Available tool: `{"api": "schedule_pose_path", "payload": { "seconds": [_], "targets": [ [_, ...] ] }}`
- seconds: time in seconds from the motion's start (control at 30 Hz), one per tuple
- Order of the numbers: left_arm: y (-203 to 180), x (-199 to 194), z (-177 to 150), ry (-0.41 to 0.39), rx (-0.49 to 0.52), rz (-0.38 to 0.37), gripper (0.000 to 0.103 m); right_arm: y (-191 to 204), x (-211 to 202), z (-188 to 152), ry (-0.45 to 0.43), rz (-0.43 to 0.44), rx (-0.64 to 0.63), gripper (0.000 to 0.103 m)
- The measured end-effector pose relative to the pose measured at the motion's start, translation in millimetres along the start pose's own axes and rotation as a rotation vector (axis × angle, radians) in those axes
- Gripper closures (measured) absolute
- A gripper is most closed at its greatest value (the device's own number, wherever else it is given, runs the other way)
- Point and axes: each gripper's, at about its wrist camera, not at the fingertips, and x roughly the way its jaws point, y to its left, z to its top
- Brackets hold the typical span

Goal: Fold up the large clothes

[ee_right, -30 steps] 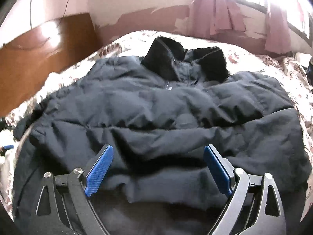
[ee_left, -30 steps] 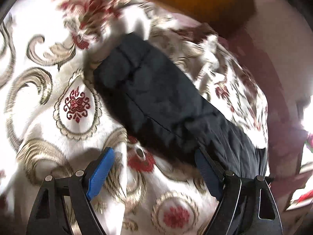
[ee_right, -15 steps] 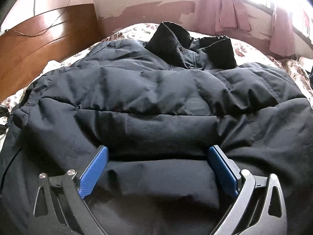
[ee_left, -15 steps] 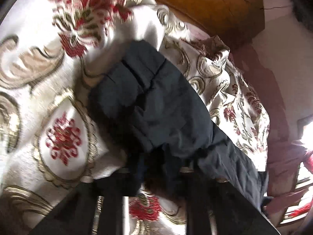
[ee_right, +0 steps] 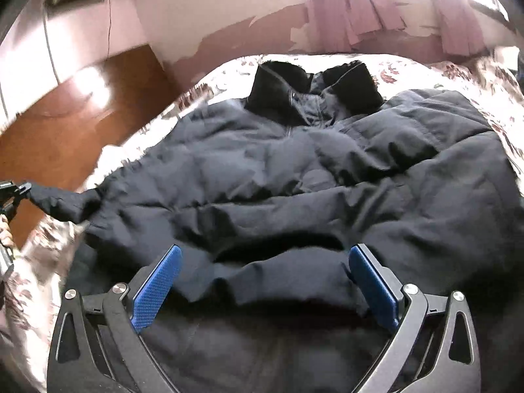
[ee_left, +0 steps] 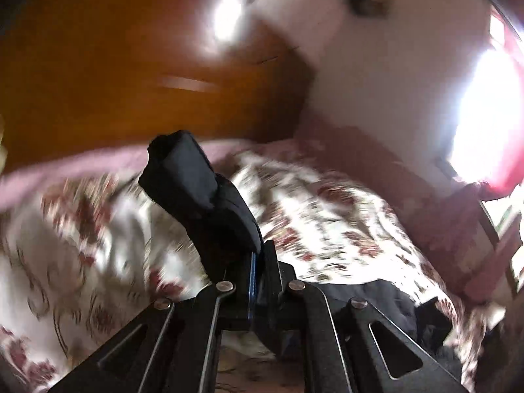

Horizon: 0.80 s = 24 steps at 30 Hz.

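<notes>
A large dark navy padded jacket [ee_right: 294, 177] lies spread on the bed, its black fur collar [ee_right: 314, 85] at the far side. My left gripper [ee_left: 255, 262] is shut on the jacket's sleeve [ee_left: 199, 193], whose cuff stands up above the jaws. In the right wrist view the same sleeve [ee_right: 62, 199] is stretched out to the left, held by the left gripper [ee_right: 13, 193] at the frame edge. My right gripper [ee_right: 262, 271] is open and empty, low over the jacket's near hem.
The bed has a cream bedspread [ee_left: 327, 216] with red and gold flowers. A brown wooden headboard [ee_left: 131, 75] stands on the left. A pink wall, a bright window and pink curtains [ee_right: 357, 9] are at the far side.
My left gripper closed on the sleeve and lifted it off the bedspread, pulling it outward. My right gripper stayed open over the hem, shifting slightly.
</notes>
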Motion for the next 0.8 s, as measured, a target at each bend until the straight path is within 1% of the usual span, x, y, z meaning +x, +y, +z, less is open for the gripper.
{"api": "schedule_pose_path", "payload": {
  "seconds": [0.1,0.17,0.2,0.27,0.3,0.37,0.47,0.57,0.63,0.7,0.77,0.8],
  "targets": [
    [-48,-24,8,-0.039,0.117,-0.080,0.099,-7,-15,-1,-0.011,-0.014,-0.001,0.002],
    [-83,-40,6,-0.046,0.206,-0.147,0.099,-14,-23,-3,-0.006,-0.034,-0.006,0.002],
    [-104,-48,3,-0.040,0.261,-0.198,0.099,-17,-25,-4,0.001,-0.050,-0.012,0.002],
    [-137,-62,-8,-0.031,0.354,-0.281,0.099,-27,-32,-7,0.016,-0.091,-0.025,0.002],
    [-157,-71,-15,-0.027,0.409,-0.323,0.099,-32,-37,-9,0.017,-0.097,-0.023,0.002],
    [-187,-84,-28,-0.015,0.481,-0.395,0.099,-41,-46,-12,0.015,-0.101,-0.009,0.002],
    [-227,-98,-50,0.014,0.555,-0.476,0.100,-59,-60,-17,0.005,-0.103,0.027,0.002],
    [-249,-99,-70,0.060,0.560,-0.536,0.100,-76,-71,-23,0.002,-0.117,0.058,0.002],
    [-250,-94,-80,0.099,0.529,-0.541,0.100,-84,-73,-29,0.015,-0.117,0.078,0.002],
    [-241,-84,-90,0.142,0.470,-0.525,0.100,-89,-72,-34,0.027,-0.099,0.084,0.002],
    [-220,-71,-100,0.180,0.397,-0.469,0.099,-88,-71,-37,0.027,-0.093,0.074,0.002],
    [-213,-64,-106,0.203,0.376,-0.443,0.098,-86,-71,-37,0.018,-0.085,0.066,0.002]
  ]
}}
